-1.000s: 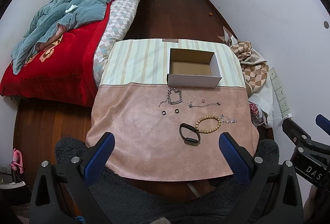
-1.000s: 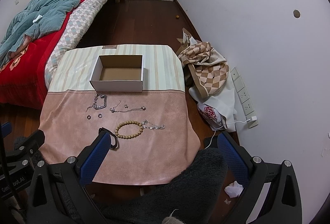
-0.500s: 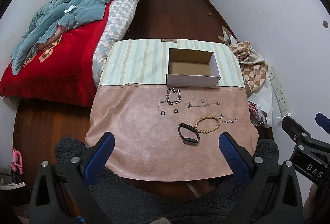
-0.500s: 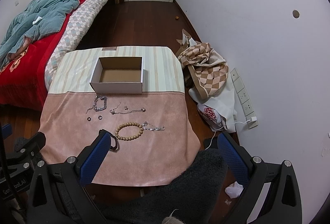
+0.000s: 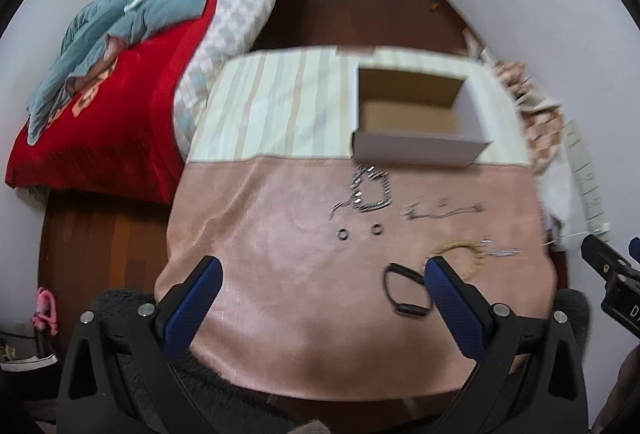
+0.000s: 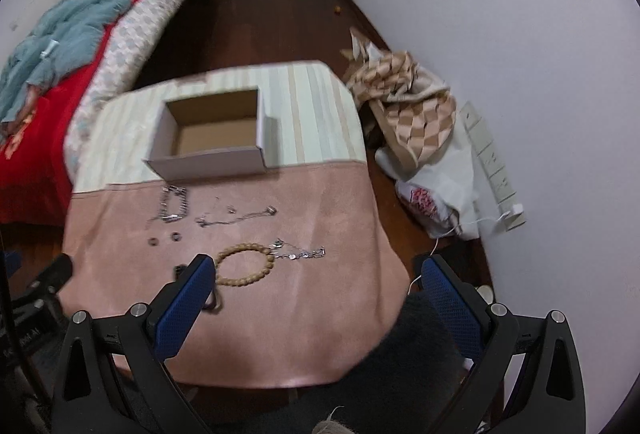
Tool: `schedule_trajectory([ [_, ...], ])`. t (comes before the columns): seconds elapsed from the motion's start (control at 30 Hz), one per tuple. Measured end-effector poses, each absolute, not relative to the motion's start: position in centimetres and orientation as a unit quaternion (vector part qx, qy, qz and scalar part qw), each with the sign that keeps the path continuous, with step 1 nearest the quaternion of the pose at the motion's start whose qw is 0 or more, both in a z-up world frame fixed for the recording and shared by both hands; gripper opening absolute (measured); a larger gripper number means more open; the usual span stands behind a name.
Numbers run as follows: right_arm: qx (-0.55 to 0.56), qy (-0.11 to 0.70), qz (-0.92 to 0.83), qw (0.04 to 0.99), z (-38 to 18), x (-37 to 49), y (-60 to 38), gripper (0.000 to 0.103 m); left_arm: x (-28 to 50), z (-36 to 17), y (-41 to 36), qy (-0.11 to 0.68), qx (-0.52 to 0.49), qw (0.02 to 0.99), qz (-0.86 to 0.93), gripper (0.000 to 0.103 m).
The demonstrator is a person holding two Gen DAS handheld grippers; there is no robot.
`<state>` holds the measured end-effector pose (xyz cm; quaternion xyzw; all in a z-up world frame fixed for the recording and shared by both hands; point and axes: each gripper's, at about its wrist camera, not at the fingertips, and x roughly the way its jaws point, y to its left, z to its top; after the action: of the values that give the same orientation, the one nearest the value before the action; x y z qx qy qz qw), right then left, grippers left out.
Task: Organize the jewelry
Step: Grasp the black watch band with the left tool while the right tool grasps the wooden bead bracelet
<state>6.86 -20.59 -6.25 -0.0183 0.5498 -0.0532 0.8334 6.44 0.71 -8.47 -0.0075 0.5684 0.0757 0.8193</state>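
The jewelry, from the wooden bead bracelet point(image 6: 245, 269) at lower centre to the chains above it, lies loose below the empty cardboard box point(image 6: 212, 135), so sorting looks unstarted: both the left gripper point(image 5: 320, 284) and right gripper point(image 6: 314, 284) hover spread wide and empty, and one must descend on a piece

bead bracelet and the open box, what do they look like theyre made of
Bead bracelet: probably wood, with round tan beads and a matte finish; it could be a wood-look plastic.
Open box: cardboard, with a plain brown inside, white outer walls and thin folded edges; it holds nothing visible.
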Motion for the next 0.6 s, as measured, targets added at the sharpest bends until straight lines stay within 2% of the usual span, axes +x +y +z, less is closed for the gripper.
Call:
schedule_trajectory([
  [0.07,-0.014,0.575,-0.054,0.816,-10.3,8.7,-21.0,0.1,7.3,-10.9,0.8,0.582,-0.005,0.81,0.075,0.103],
  [0.27,0.025,0.644,-0.031,0.764,-20.9,10.7,-20.7,0.077,8.3,-17.7,0.8,0.638,-0.008,0.766,0.076,0.103],
  [0.43,0.063,0.665,-0.017,0.744,-25.6,10.6,-20.1,0.064,8.1,-19.9,0.5,0.662,-0.028,0.746,0.06,0.102],
  [0.47,0.059,0.649,-0.017,0.758,-25.4,10.4,-19.8,0.062,8.0,-20.2,0.3,0.666,-0.031,0.744,0.054,0.102],
  [0.57,0.027,0.641,-0.015,0.767,-25.6,10.0,-18.7,0.047,7.8,-20.8,0.2,0.671,-0.042,0.739,0.042,0.102],
  [0.6,0.02,0.639,-0.014,0.768,-25.6,9.8,-18.6,0.033,7.7,-21.0,0.1,0.674,-0.047,0.736,0.038,0.102],
])
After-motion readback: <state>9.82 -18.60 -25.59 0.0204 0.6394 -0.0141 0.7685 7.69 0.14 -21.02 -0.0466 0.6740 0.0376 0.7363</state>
